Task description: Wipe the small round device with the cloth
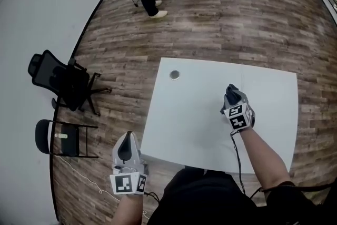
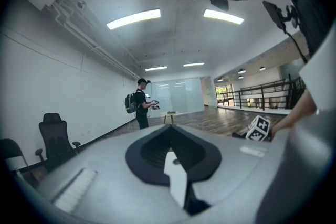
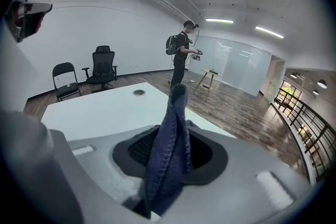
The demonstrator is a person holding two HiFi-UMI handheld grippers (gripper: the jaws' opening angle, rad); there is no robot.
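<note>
Just off the near left corner of the white table (image 1: 210, 131), the left gripper (image 1: 126, 140) hangs beside the edge. Only its own view shows its jaws drawn together with nothing between them, and the right gripper's marker cube (image 2: 258, 128) across the tabletop.

Over the table's right half, the right gripper (image 1: 231, 91) looks merely dark-tipped from the head view. Its own view shows why: its jaws are clamped, part-way closed, on a dark blue cloth (image 3: 170, 149), twisted into a knit-textured strand that rises past the tips.

The small round device (image 1: 175, 75) lies flat on the table near its far left corner, well apart from both grippers. It is a low grey disc with a darker centre.

Beyond the table's far side stands a person (image 3: 181, 57) wearing a backpack.
</note>
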